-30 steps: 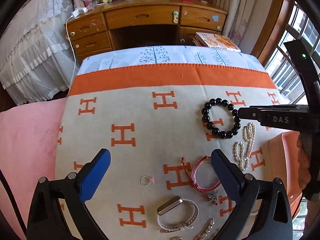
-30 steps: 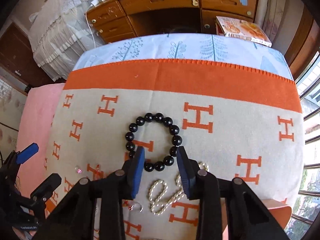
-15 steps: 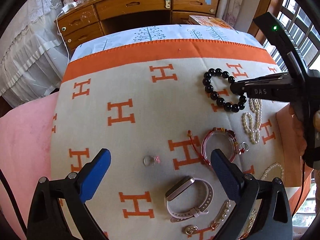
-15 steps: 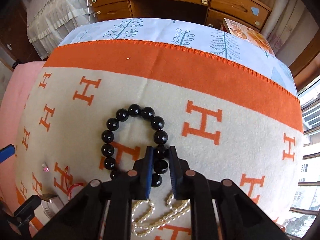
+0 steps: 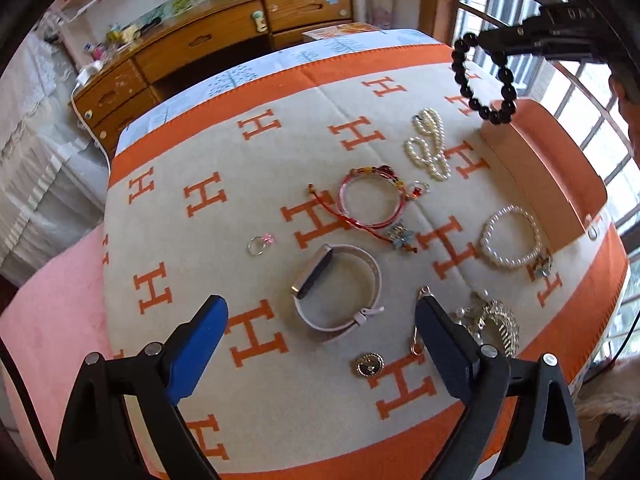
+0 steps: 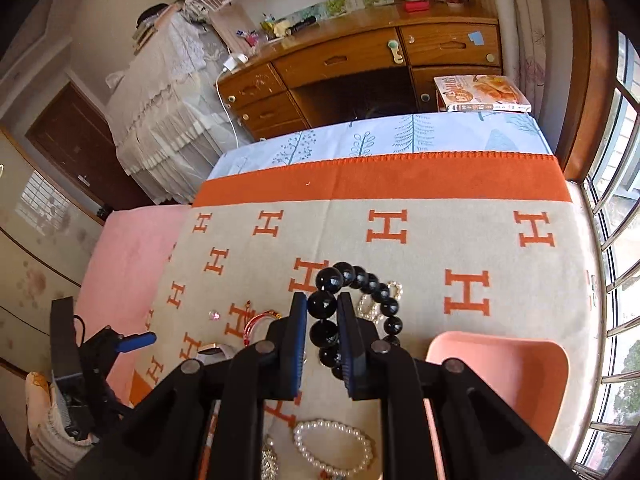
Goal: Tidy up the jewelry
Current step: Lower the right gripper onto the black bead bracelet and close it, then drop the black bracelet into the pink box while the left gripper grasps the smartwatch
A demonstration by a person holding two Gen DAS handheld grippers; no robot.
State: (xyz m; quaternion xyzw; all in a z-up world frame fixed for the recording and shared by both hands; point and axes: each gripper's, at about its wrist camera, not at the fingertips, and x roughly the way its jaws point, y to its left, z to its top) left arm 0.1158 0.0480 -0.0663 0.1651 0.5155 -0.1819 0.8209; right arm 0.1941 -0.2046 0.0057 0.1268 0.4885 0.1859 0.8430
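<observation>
My right tongs [image 6: 323, 312] pinch the black bead bracelet [image 5: 482, 80], lifted off the blanket [image 5: 256, 168] and hanging just over the pink tray [image 6: 500, 376]. The tray looks empty as far as I see, so almost nothing is sorted yet. My left tongs [image 5: 320, 340] are spread wide, closing a little, with nothing between, above the watch band [image 5: 340, 288]. The pearl strand [image 5: 430, 148], the red cord bracelet [image 5: 372, 200], the pearl bracelet [image 5: 510, 236] and the small ring [image 5: 258, 245] wait on the blanket.

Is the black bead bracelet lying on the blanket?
No, the right claw is shut on the black bead bracelet and holds it up in the air above the blanket.
</observation>
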